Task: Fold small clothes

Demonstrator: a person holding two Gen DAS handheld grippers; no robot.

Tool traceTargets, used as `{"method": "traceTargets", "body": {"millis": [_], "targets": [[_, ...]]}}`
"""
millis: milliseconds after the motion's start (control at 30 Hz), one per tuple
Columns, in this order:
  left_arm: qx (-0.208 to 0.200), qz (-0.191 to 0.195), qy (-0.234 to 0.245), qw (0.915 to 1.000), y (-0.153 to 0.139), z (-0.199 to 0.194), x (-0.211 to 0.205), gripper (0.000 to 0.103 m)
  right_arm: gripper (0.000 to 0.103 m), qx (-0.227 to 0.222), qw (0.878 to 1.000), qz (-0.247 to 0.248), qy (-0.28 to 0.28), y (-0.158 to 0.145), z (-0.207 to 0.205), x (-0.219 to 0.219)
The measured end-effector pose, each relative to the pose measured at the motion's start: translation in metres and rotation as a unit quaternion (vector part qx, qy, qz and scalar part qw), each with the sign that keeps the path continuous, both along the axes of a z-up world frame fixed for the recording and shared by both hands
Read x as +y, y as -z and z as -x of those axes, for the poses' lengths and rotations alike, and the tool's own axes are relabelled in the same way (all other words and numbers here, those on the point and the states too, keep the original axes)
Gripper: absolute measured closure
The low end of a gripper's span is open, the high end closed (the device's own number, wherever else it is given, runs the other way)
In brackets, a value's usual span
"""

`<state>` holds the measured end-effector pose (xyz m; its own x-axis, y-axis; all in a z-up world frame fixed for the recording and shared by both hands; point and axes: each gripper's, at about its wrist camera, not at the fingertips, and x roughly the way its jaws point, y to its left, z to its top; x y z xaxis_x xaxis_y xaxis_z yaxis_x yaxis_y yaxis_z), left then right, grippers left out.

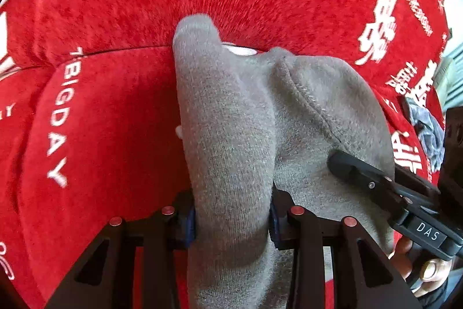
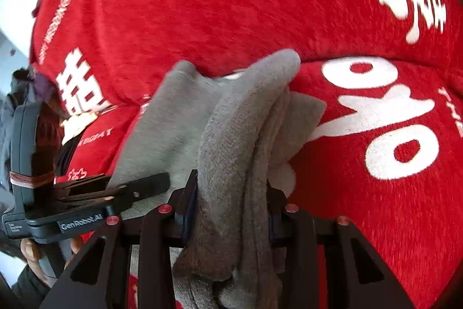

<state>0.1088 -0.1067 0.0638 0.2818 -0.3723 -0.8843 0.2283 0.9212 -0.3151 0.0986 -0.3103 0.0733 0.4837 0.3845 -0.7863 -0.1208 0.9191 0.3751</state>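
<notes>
Garment status: a small grey fleece garment lies bunched on the red printed blanket, partly raised off it, and we have both tools on it. Our left gripper is clamped on a thick roll of the grey fabric, both pads pressed into it; our right gripper is likewise clamped on a bunched, several-layer fold of the same garment. In the left wrist view the right gripper's black finger lies against the garment on its right side, close by the left grip, so both holds sit near one another on the garment. A white patch shows at the garment's far edge, toward the blanket's fold line; we cannot tell what it is. We judge the step in hand to be lifting and spreading the garment before a fold. To do it well, we should draw the two grips apart along one edge until the fabric hangs in a single layer, keep both at like height, and lay it flat on the blanket. Risk: each grip holds a wad, not an edge, so layers may stay tangled.
</notes>
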Motion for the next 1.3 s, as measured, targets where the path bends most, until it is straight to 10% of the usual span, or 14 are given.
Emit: {"method": "traceTargets", "body": {"millis": [267, 733, 1000, 1100, 1300], "targets": [[-0.026, -0.002, 0.006, 0.9996, -0.026, 0.082, 0.054, 0.064, 0.063, -0.025, 0.999, 0.006, -0.042, -0.03, 0.081, 0.043], [-0.041, -0.01, -0.022, 0.9989, 0.012, 0.154, 0.103, 0.063, 0.063, -0.051, 0.996, 0.028, -0.066, 0.009, 0.167, 0.103], [-0.057, -0.02, -0.045, 0.9971, 0.028, 0.165, 0.12, 0.019, 0.054, -0.031, 0.998, 0.024, -0.049, 0.038, 0.17, 0.089], [-0.041, -0.004, -0.063, 0.9971, 0.026, 0.17, 0.139, 0.016, 0.037, -0.016, 0.999, 0.025, -0.033, 0.04, 0.17, 0.078], [-0.07, -0.023, -0.098, 0.9925, 0.0, 0.194, 0.16, 0.016, 0.036, -0.067, 0.994, 0.07, -0.043, 0.005, 0.199, 0.076]]}}
